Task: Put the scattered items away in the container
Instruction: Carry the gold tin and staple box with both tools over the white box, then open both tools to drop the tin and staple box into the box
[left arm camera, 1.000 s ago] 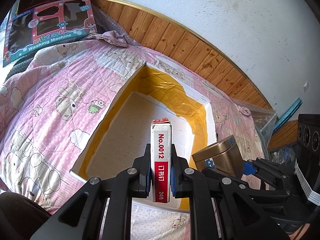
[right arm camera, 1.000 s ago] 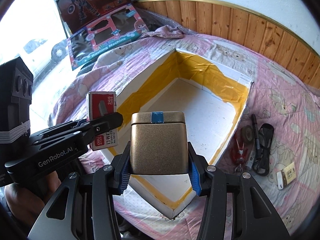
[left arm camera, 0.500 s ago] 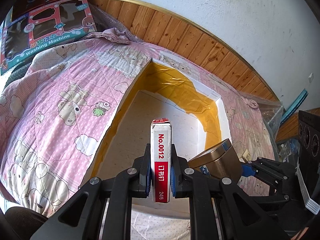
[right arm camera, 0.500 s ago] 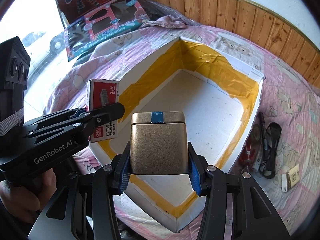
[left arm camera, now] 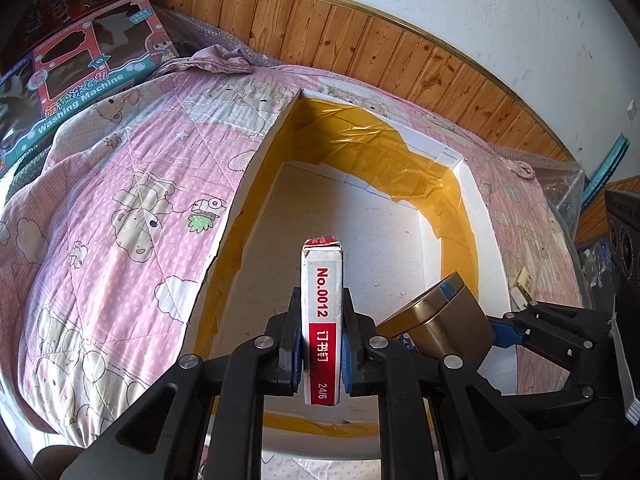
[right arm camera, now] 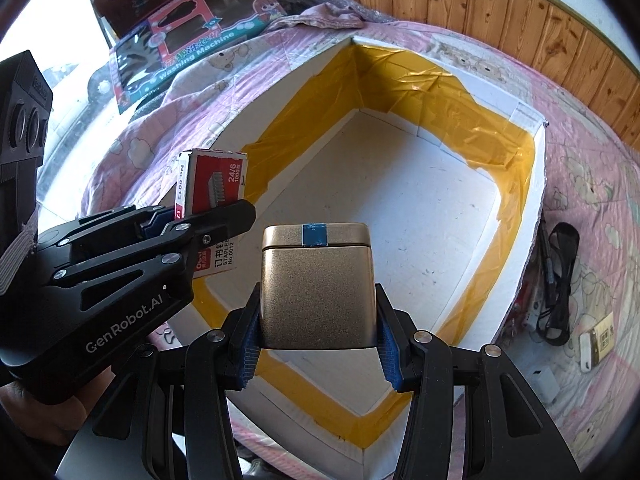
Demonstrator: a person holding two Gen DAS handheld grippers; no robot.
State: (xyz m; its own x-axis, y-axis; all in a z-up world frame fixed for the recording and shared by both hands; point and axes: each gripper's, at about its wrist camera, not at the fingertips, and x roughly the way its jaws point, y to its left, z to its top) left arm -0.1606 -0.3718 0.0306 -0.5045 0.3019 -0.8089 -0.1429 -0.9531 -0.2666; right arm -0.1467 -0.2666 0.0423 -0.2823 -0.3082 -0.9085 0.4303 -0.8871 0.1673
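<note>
Left gripper (left arm camera: 322, 344) clamps staple box (left arm camera: 322, 320) upright; right gripper (right arm camera: 318, 320) clamps gold tin (right arm camera: 318, 286). Both hang over the near end of the white container (right arm camera: 536, 184), floor directly below; tin sits right of box.

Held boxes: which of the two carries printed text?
The staple box in the left gripper, marked "No.0012". The gold tin in the right gripper is plain, with only blue tape.
</note>
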